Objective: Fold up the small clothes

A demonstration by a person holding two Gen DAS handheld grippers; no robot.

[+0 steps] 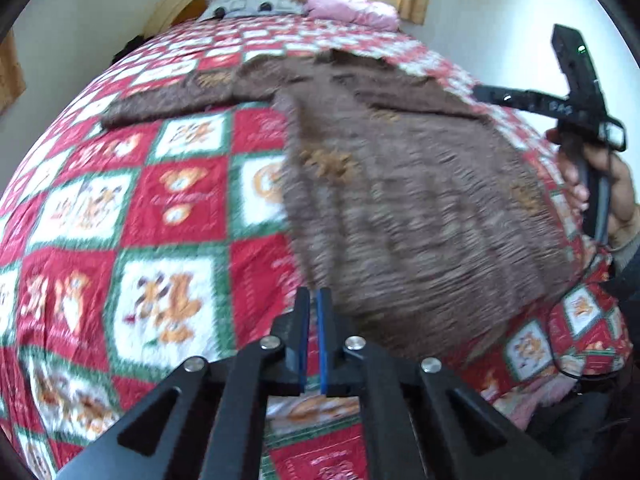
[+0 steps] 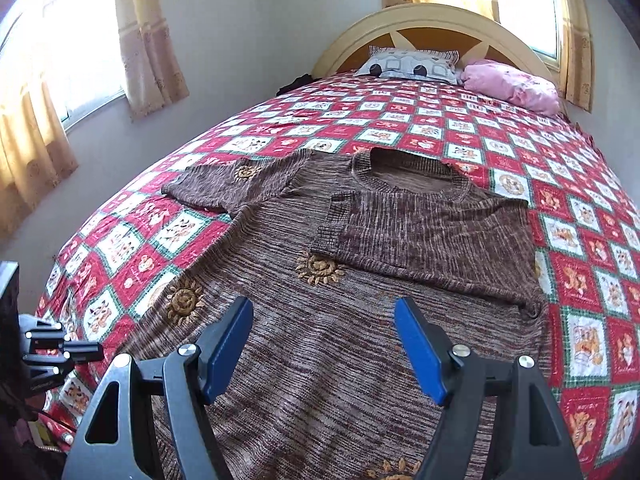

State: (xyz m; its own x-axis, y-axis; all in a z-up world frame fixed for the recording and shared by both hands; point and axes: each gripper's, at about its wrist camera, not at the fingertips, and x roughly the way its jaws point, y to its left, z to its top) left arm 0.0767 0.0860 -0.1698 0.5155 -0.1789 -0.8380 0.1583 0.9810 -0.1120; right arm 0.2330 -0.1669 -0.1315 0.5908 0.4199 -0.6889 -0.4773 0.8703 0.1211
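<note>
A brown knitted sweater (image 2: 304, 240) with orange sun embroidery lies flat on the bed, neck toward the headboard. One sleeve (image 2: 420, 224) is folded across the chest. The other sleeve (image 2: 224, 184) stretches out to the left. My right gripper (image 2: 323, 308) hovers open above the sweater's lower body, with nothing between its blue pads. In the blurred left wrist view the sweater (image 1: 400, 200) fills the centre right. My left gripper (image 1: 314, 300) is shut just beside the sweater's lower left hem, and I see no cloth between its pads. A hand (image 1: 600, 184) holds the other gripper at the right edge.
The bed is covered by a red, white and green checked bedspread (image 2: 580, 280). A patterned pillow (image 2: 412, 64) and a pink pillow (image 2: 516, 84) lie against the curved headboard (image 2: 432, 16). Curtained windows (image 2: 48, 80) flank the bed. Part of the left gripper's body (image 2: 40, 344) shows at the left edge.
</note>
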